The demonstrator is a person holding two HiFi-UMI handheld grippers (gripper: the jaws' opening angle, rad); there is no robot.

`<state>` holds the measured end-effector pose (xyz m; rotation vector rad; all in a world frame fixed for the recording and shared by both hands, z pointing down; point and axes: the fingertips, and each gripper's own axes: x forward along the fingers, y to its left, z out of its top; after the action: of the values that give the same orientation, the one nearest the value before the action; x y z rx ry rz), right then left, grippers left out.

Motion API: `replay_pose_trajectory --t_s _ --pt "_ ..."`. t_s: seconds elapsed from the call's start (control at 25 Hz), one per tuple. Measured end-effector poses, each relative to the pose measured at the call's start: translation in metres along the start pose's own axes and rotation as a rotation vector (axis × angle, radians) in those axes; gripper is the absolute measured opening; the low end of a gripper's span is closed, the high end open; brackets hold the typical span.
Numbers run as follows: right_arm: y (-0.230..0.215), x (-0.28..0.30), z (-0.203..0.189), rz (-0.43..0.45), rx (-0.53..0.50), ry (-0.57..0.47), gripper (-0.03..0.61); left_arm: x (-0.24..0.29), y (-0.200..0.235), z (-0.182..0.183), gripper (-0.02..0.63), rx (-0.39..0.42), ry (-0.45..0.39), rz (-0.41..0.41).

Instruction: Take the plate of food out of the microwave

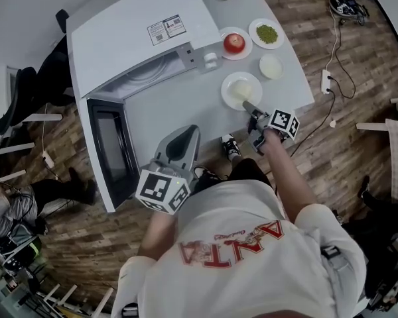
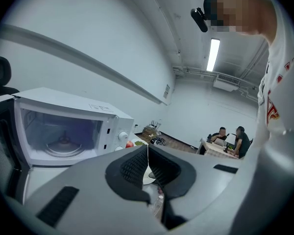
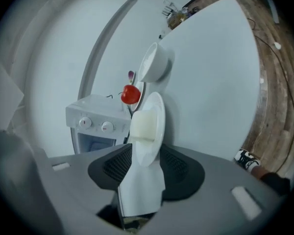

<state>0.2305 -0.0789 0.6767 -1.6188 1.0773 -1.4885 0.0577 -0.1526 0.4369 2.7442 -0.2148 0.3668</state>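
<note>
One open microwave stands empty on the table; the plate of food already sits on the table beside it. The right gripper has its jaws apart around the plate's near rim, so it should back straight off without dragging it. The left gripper is closed on nothing. An apple dish, a greens dish and a small bowl crowd the plate's far side.

At the bottom of the head view I can read red letters on the person's white shirt, upside down to me: ANTA. On top of the microwave, in the upper middle, sits a white label with a square code and print too small for me to read.
</note>
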Motion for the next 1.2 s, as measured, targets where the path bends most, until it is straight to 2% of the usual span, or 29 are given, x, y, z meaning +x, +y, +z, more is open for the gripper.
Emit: replay_pose_trajectory --t_s 0.16,0.24,0.44,0.52,0.72,0.8,0.84,0.92,1.04,1.2 --pt "0.003 0.004 -0.014 -0.049 -0.145 0.14 0.2 -0.004 0.002 -0.002 0.011 -0.004 0.004 0.01" --pt "0.002 0.005 -0.02 -0.094 -0.247 0.207 0.206 -0.006 0.003 -0.003 0.011 -0.007 0.005 0.013" --pt "-0.007 0.005 -0.035 -0.271 -0.643 0.4 0.215 -0.011 -0.001 0.004 0.011 -0.021 -0.021 -0.016" --pt "-0.013 0.005 -0.039 -0.331 -0.765 0.459 0.215 -0.012 -0.002 0.006 0.011 -0.02 -0.037 -0.026" --pt "-0.02 -0.001 -0.045 -0.408 -0.932 0.544 0.209 -0.016 -0.001 0.011 0.011 -0.021 -0.054 -0.021" --pt "-0.019 -0.006 -0.051 -0.399 -0.986 0.584 0.096 -0.019 0.0 0.014 0.011 -0.029 -0.064 -0.02" --pt "-0.016 -0.008 -0.053 -0.383 -0.995 0.594 0.088 -0.02 0.001 0.016 0.011 -0.034 -0.072 -0.019" --pt "-0.002 -0.01 -0.054 -0.341 -1.006 0.578 0.021 -0.023 0.006 0.021 0.011 -0.039 -0.089 -0.012" --pt "0.036 -0.013 -0.049 -0.256 -1.057 0.5 0.003 -0.027 0.011 0.03 0.011 -0.03 -0.109 0.002" --pt "0.111 -0.019 -0.049 -0.094 -1.178 0.39 0.003 -0.033 0.017 0.044 0.011 -0.004 -0.138 0.025"
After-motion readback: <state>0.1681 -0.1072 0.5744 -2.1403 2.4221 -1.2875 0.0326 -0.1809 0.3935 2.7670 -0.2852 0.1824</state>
